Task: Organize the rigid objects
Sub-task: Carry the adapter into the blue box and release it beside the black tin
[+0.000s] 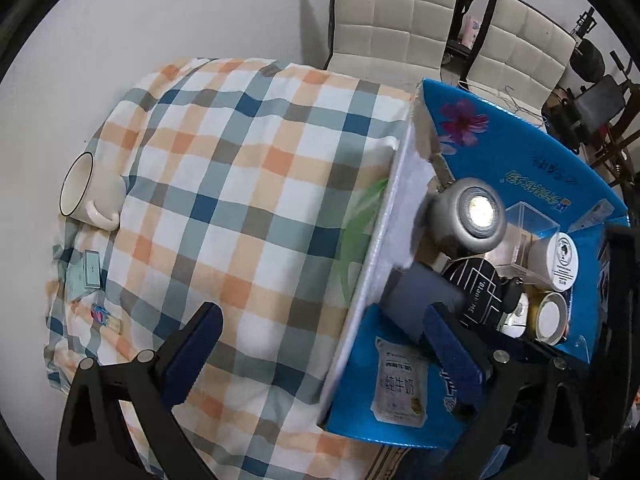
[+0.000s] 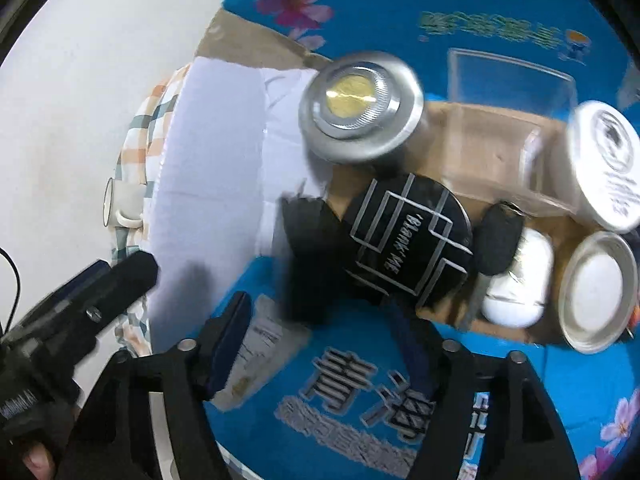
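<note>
Left tool (image 1: 320,356): your jaws gape wide, empty, above the checked cloth (image 1: 240,184).
Right tool (image 2: 320,340): spread wide, empty, over the blue box (image 2: 352,392).
Mug (image 1: 90,190): on its side.

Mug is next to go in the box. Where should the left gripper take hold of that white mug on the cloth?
The white mug lies on its side, mouth facing away from the box, handle toward the left gripper. Probably come from above and pinch across the body, avoiding the handle.
</note>
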### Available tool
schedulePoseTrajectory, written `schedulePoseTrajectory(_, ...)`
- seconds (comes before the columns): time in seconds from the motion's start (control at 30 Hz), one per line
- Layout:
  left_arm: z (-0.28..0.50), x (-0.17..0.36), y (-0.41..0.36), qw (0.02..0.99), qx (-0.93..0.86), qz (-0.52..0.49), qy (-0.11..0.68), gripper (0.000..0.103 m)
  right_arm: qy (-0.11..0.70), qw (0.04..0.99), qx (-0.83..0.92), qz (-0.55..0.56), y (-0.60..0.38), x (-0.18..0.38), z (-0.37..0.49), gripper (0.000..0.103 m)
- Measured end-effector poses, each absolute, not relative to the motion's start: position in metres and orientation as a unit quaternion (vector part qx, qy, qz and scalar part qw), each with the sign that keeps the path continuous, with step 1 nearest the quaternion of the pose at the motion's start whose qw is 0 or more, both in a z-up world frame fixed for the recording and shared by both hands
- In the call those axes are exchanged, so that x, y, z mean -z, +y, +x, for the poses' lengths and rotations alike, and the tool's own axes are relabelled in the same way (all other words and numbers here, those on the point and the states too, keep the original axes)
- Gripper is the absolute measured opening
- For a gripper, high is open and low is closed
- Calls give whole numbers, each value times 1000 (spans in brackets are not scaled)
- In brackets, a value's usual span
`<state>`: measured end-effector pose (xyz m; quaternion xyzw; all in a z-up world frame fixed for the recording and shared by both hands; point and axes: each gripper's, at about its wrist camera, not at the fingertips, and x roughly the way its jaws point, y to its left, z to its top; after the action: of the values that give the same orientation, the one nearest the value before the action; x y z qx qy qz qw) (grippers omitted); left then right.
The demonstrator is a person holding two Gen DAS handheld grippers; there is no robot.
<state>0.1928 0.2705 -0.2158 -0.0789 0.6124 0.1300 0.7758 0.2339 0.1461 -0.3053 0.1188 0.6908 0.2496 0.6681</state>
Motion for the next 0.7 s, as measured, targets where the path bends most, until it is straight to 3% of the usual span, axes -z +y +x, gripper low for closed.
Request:
schedulePoseTrajectory(0.1, 191, 207, 264, 782, -126, -75, 606, 103, 687, 682, -226, 112, 128, 299, 226, 77)
schedulePoseTrajectory(0.23, 188, 197, 250, 790, -117, -68, 598, 103, 688, 703, -157, 93, 94, 289, 213, 88)
schedulePoseTrajectory(0.7, 177, 188, 202, 798, -80, -48, 596, 103, 639, 769, -17, -7, 32, 233, 210, 92)
